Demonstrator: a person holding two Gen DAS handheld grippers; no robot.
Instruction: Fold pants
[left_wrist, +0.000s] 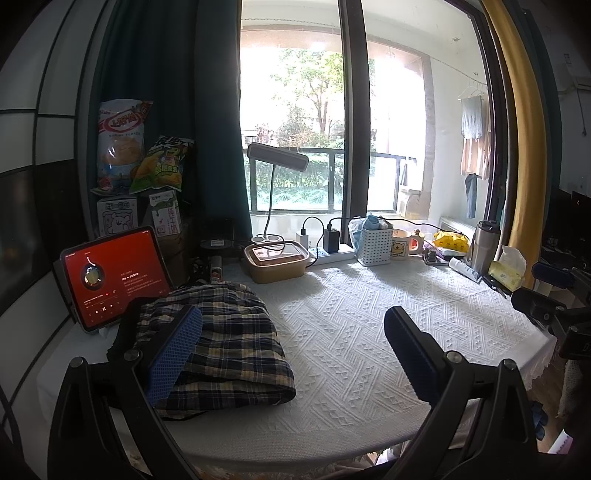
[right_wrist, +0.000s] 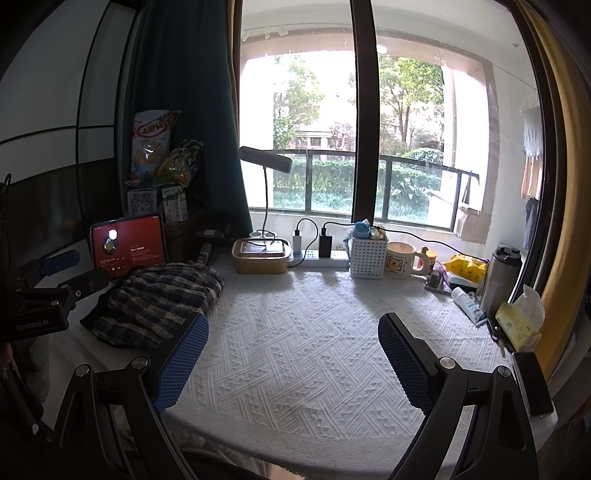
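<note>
Dark plaid pants (left_wrist: 229, 343) lie folded in a bundle on the white textured tablecloth (left_wrist: 351, 332) at the table's left side. They also show in the right wrist view (right_wrist: 159, 299). My left gripper (left_wrist: 291, 332) is open and empty, its left finger in front of the pants, above them. My right gripper (right_wrist: 293, 332) is open and empty over the bare cloth (right_wrist: 295, 350), to the right of the pants. The left gripper's body (right_wrist: 48, 291) shows at the far left of the right wrist view, and the right gripper's body (left_wrist: 554, 299) at the far right of the left wrist view.
A tablet (left_wrist: 110, 277) with a red screen stands behind the pants. Along the window side are a lunch box (left_wrist: 275, 262), desk lamp (left_wrist: 277, 157), power strip, white basket (left_wrist: 375, 245), mug (left_wrist: 404, 243), steel bottle (left_wrist: 485, 243) and tissue pack (left_wrist: 508, 267). Snack bags are stacked at back left.
</note>
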